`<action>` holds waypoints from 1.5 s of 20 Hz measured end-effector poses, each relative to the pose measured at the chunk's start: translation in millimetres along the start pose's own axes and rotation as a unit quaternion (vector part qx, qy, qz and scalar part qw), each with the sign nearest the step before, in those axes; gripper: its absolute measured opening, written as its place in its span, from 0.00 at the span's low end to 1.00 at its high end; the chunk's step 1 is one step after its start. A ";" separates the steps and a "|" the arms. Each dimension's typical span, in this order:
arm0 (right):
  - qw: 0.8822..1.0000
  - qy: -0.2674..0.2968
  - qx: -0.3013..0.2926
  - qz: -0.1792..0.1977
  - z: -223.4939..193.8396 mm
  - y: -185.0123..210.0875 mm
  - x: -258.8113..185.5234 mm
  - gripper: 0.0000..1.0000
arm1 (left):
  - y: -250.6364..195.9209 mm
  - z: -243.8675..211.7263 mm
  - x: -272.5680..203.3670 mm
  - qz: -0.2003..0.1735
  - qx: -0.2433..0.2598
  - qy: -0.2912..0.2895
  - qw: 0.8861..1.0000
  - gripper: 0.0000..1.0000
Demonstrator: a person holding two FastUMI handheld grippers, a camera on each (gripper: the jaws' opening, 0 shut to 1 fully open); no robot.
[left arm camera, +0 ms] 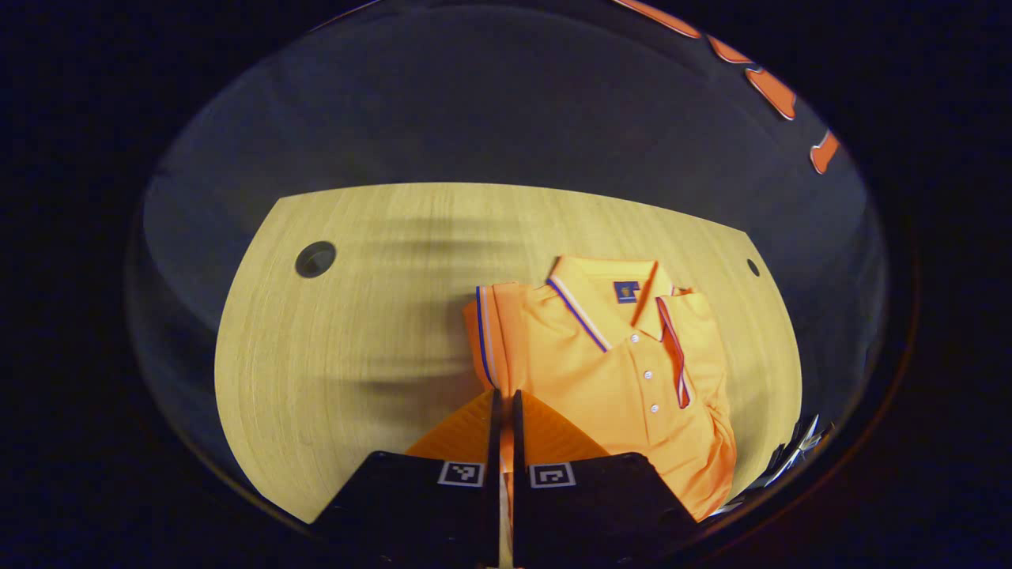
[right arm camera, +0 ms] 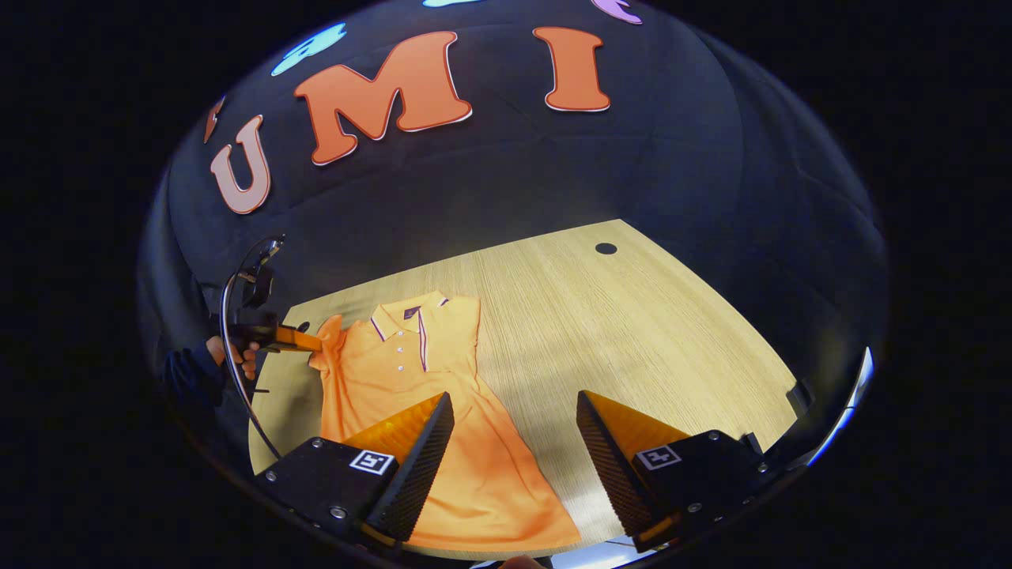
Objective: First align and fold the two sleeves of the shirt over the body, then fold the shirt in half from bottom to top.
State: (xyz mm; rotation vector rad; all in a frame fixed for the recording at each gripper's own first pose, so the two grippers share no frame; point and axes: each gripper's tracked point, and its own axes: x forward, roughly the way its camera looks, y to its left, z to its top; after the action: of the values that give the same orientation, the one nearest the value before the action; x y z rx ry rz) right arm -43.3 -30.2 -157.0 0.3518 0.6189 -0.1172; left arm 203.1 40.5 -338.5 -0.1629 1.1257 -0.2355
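Left tool (left arm camera: 506,407) is pinching shut on the shirt's sleeve (left arm camera: 486,332), at about nine o'clock of the collar (left arm camera: 605,296), while the right tool (right arm camera: 514,442) is hanging wide open and empty over the skirt of the shirt (right arm camera: 443,411), which is lying flat on the tabletop (right arm camera: 632,332). Judging from this, the sleeve is being carried toward three o'clock; keeping it low and taut, cuff edge parallel to the buttons, should be preventing wrinkles.
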 end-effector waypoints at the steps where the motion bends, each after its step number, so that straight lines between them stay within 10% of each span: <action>1: 1.000 0.001 -0.001 -0.002 -1.9 -1.0 -1.5 0.95 | -10.7 -2.1 1.5 -0.009 0.004 0.003 1.000 0.08; 6: 1.000 0.011 0.007 -0.006 -14.7 -3.6 -9.1 0.95 | -76.2 -4.0 -6.2 -0.120 0.010 -0.008 0.993 0.34; 10: 1.000 -0.002 -0.007 -0.013 -17.1 -10.5 -12.1 0.95 | -74.3 -9.0 -23.5 -0.087 0.047 -0.046 0.994 0.96; 21: 0.992 -0.086 -0.083 0.038 0.8 -0.9 -25.2 0.95 | -113.4 -42.5 -170.6 -0.007 -0.001 -0.235 0.972 0.93; 30: 0.968 -0.180 -0.153 0.088 14.6 4.8 -71.1 0.95 | -145.0 -79.4 -311.2 0.061 0.043 -0.426 0.901 0.94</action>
State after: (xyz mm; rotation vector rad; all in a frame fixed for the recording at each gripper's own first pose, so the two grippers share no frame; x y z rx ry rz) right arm -91.9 -30.6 -102.9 0.0809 0.2376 0.0851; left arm -11.5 -16.7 -64.8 -0.0964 0.2463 -0.0788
